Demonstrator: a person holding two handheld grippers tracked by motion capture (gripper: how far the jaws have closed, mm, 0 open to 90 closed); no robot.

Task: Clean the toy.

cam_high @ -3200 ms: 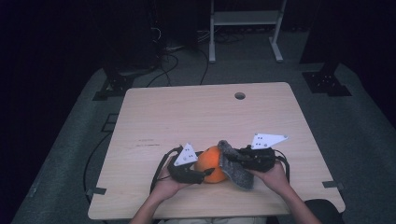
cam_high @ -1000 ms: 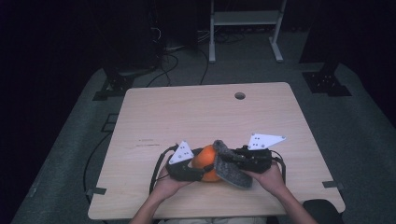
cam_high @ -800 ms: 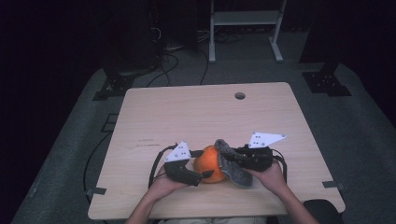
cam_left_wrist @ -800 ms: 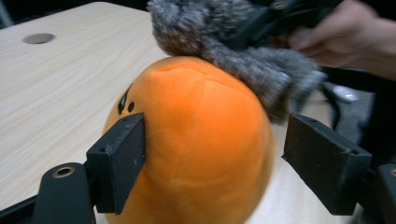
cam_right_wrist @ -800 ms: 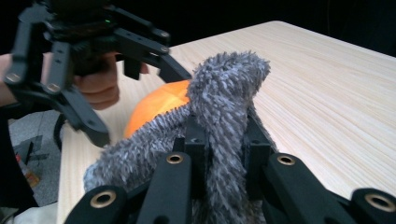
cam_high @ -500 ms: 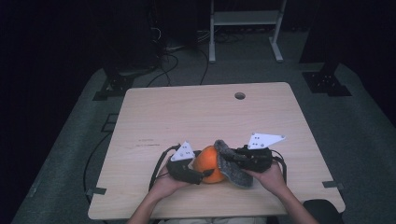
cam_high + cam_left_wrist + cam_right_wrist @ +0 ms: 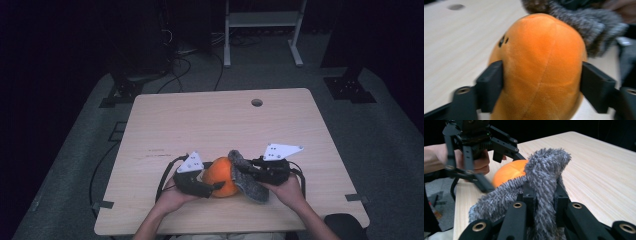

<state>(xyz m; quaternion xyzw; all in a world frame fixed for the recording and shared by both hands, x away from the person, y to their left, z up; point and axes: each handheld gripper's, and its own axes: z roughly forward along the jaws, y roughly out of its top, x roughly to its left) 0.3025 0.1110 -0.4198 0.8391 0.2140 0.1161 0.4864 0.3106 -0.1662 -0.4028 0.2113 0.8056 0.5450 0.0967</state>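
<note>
An orange plush toy (image 7: 220, 176) lies near the table's front edge, with a grey fuzzy cloth piece (image 7: 251, 187) draped against its right side. My left gripper (image 7: 214, 186) comes at it from the left. In the left gripper view its jaws press both sides of the orange plush (image 7: 541, 57); they have just been closing on it. My right gripper (image 7: 244, 172) comes from the right and is shut on a fold of the grey fuzzy piece (image 7: 546, 167), which rises between its jaws (image 7: 543, 195). The orange plush (image 7: 509, 171) shows behind it.
The wooden table (image 7: 210, 125) has a small round hole (image 7: 257, 102) near its far edge. Beyond it are a dark floor with cables (image 7: 180, 65) and a white stand's legs (image 7: 260, 30). The person's hands hold both grippers at the front edge.
The left gripper eased a little to the left off the orange plush, then came back against it. The right gripper and the grey piece have stayed put.
</note>
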